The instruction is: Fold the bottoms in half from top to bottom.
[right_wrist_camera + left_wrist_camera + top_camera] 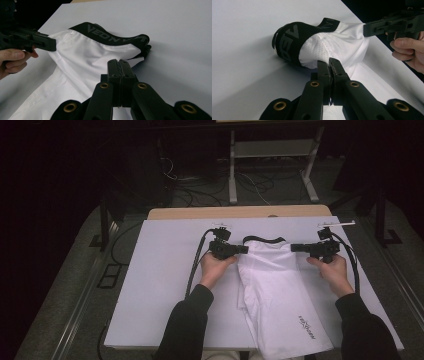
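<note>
White mesh shorts [280, 290] with a black lettered waistband [263, 240] lie on the table [160, 285] (small logo near the hem). The left tool [245, 249] and the right tool [294, 248] are each clamped tight on the fabric just below the waistband.

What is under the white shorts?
Under the white shorts lies the white board that covers the table. Both grippers, left and right, pinch the shorts near the black waistband. Anything flat beneath the cloth is hidden.

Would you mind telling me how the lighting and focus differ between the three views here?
High view: dim and soft, the room beyond the table nearly black, the white shorts the brightest area. Left gripper view: brighter, mesh weave crisp, the left gripper slightly soft. Right gripper view: even light, waistband lettering legible, a soft shadow beside the right gripper.
</note>
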`<control>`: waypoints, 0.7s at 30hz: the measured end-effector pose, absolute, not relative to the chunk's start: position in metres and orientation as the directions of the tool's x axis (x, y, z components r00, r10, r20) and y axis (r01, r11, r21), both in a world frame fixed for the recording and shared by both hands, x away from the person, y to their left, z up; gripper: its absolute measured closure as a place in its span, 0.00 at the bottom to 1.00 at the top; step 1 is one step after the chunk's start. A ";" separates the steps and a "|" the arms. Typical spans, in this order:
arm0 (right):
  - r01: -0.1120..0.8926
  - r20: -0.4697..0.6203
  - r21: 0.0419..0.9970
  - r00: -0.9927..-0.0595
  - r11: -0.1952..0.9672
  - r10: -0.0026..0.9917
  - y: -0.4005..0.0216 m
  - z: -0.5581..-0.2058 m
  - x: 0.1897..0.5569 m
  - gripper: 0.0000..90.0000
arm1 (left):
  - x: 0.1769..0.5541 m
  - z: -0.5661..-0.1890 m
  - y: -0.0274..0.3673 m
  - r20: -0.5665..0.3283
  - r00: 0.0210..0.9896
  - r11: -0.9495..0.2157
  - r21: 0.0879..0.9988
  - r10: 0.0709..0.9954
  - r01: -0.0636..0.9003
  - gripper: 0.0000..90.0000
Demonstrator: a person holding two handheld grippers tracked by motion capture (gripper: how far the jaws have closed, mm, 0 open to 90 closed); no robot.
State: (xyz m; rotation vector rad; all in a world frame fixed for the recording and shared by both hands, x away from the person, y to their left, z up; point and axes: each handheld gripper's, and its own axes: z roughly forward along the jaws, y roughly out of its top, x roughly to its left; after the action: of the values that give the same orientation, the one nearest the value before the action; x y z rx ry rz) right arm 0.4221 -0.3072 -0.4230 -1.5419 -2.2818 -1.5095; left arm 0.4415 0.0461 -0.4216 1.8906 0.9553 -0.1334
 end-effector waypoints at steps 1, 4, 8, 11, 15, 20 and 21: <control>0.714 0.472 0.698 -0.519 0.057 0.712 -0.307 -0.423 0.422 0.98 | 0.440 -0.421 0.046 -0.471 0.684 -0.214 0.715 0.557 0.666 0.96; 0.711 0.463 0.700 -0.523 0.067 0.715 -0.306 -0.423 0.420 0.98 | 0.437 -0.418 0.045 -0.464 0.687 -0.219 0.716 0.559 0.663 0.96; 0.708 0.459 0.703 -0.525 0.069 0.717 -0.306 -0.421 0.418 0.98 | 0.433 -0.415 0.043 -0.459 0.688 -0.223 0.717 0.562 0.660 0.96; 0.706 0.455 0.705 -0.530 0.075 0.716 -0.306 -0.420 0.417 0.98 | 0.429 -0.413 0.043 -0.457 0.688 -0.225 0.716 0.564 0.660 0.96; 0.705 0.455 0.705 -0.531 0.075 0.715 -0.306 -0.420 0.414 0.98 | 0.425 -0.412 0.042 -0.459 0.687 -0.222 0.717 0.563 0.661 0.96; 0.702 0.455 0.708 -0.537 0.077 0.711 -0.306 -0.417 0.408 0.98 | 0.419 -0.410 0.043 -0.453 0.696 -0.232 0.720 0.557 0.654 0.96; 0.701 0.455 0.709 -0.539 0.078 0.709 -0.306 -0.417 0.407 0.98 | 0.417 -0.409 0.043 -0.454 0.695 -0.228 0.721 0.557 0.654 0.96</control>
State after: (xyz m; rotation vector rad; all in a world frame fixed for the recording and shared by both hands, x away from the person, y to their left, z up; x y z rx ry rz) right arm 0.4069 -0.3059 -0.4169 -1.5129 -2.3124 -1.5129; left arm 0.4169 0.0430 -0.4092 1.9034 0.9422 -0.1211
